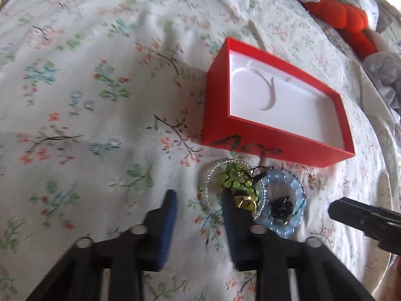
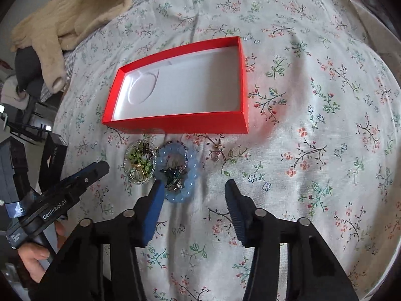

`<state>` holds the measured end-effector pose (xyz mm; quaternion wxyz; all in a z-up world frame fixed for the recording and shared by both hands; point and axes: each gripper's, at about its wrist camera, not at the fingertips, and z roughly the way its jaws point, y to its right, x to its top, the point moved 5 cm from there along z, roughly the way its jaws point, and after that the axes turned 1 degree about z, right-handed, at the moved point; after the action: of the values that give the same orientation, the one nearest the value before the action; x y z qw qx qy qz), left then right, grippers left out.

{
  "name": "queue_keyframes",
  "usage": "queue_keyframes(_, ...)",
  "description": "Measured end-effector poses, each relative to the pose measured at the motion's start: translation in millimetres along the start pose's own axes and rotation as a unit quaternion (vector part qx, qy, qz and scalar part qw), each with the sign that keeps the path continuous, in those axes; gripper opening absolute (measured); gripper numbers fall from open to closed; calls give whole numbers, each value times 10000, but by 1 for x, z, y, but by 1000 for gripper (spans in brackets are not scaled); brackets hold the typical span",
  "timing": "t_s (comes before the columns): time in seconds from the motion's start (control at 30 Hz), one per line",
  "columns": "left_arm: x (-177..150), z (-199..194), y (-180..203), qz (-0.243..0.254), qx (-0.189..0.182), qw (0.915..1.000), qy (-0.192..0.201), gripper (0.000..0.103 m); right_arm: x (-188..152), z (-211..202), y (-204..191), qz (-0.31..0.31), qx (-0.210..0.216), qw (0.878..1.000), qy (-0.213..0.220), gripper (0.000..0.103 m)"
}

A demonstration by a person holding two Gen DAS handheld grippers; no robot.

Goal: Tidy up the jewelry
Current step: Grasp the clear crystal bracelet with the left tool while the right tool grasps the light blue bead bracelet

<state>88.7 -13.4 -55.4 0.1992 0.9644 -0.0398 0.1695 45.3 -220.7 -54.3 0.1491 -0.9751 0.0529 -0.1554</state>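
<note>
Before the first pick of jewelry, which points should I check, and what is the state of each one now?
1. Red box open, insert bare: ok.
2. Left gripper open, holding nothing: ok.
3. Right gripper open, holding nothing: ok.
4. Blue bead bracelet free of other pieces: not ok, dark items lie inside its ring.
5. Green bead cluster separate from the clear bracelet around it: cannot tell.
6. Small pendant lies apart: ok.

Soft daylight, left view motion-blurred, right view sharp, fisheye-curved edges

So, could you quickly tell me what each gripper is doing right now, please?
Left gripper: open, holding nothing.
Right gripper: open, holding nothing.
</note>
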Motion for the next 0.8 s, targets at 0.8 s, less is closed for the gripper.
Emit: queue_keyframes(0.8,1,35,2,200,202,9994,-218,1,11,51,-10,-373,-311,9983,-311,13)
